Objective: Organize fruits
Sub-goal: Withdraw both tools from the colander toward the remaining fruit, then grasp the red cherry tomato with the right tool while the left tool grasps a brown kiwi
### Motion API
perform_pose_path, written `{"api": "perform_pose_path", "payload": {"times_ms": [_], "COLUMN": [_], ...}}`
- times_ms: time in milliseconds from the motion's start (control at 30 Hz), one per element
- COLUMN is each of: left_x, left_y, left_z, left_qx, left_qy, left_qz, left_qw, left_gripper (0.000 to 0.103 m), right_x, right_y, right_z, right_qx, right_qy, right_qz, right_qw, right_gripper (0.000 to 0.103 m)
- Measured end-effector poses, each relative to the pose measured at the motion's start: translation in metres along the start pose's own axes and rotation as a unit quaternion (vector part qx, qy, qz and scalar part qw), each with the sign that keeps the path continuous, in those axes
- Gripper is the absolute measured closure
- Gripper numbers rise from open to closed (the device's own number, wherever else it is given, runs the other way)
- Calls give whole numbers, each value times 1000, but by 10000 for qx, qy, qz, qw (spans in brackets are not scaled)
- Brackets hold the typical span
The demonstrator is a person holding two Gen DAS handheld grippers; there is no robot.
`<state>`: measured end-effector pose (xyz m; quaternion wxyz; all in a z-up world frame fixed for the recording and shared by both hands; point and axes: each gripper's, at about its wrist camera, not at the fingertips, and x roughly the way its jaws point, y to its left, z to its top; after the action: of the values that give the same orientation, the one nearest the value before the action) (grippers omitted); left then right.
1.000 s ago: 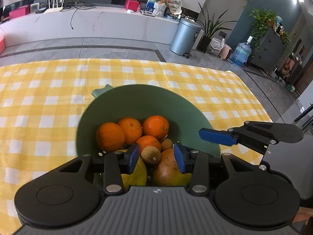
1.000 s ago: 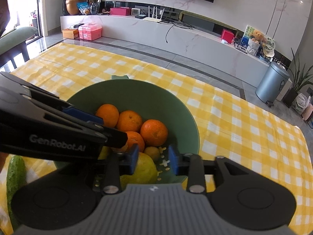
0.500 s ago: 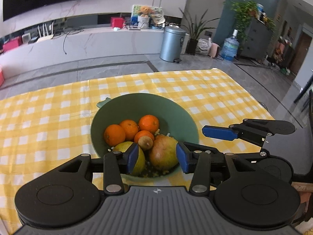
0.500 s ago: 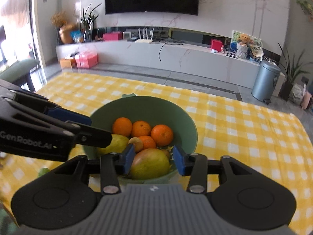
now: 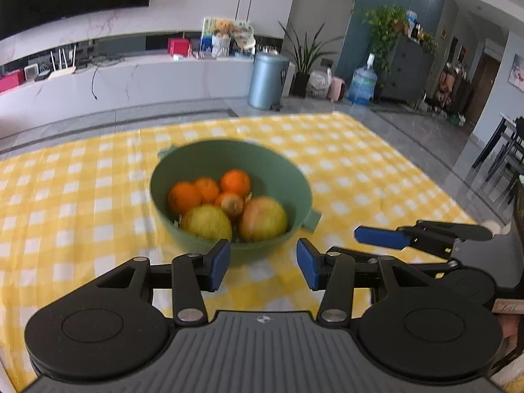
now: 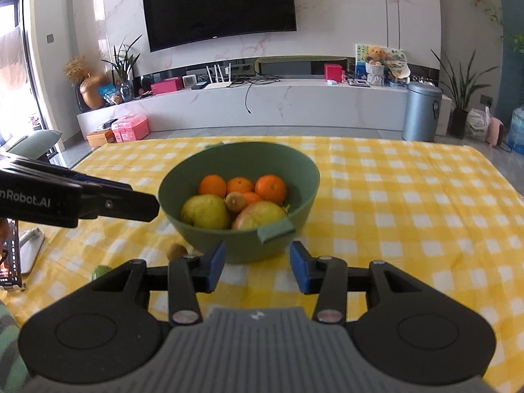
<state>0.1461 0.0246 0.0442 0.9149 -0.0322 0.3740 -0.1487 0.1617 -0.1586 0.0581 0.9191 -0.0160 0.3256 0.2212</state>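
Both empty, the left gripper (image 5: 263,263), its jaws opening, and the part-open right gripper (image 6: 257,267) hover short of a green bowl (image 6: 296,177) of fruit (image 6: 240,201) on the yellow-checked tabletop (image 6: 409,216).

Fruit-filled green bowl (image 6: 304,177) on tablecloth (image 6: 409,196)

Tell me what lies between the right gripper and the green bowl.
Only bare yellow checked cloth lies between the right gripper and the bowl, seen in the right wrist view; its jaws hold nothing.
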Motion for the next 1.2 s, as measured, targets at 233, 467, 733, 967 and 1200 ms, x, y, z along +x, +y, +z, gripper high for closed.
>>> {"api": "perform_pose_path", "payload": {"times_ms": [233,467,733,967,1200], "left_x": [6,15,24,27,29], "left_y": [9,13,15,17,16], "left_z": [-24,-46,-56,-59,-60], "left_qx": [33,92,98,46,54], "left_qy": [330,696,890,961,976], "left_qz": [11,98,18,12,-58], "left_qw": [9994,9975,9960,9954,9952], "left_gripper": [48,48,51,53,53], "right_x": [4,12,22,35,46], "right_y": [6,16,34,41,43], "right_z": [-25,-40,-51,-54,-56], "right_qx": [142,72,-419,-560,-545], "right_qy": [239,493,599,831,1085], "right_qz": [170,368,537,701,661], "right_qw": [9995,9981,9959,9925,9904], "right_gripper": [62,62,62,63,75]}}
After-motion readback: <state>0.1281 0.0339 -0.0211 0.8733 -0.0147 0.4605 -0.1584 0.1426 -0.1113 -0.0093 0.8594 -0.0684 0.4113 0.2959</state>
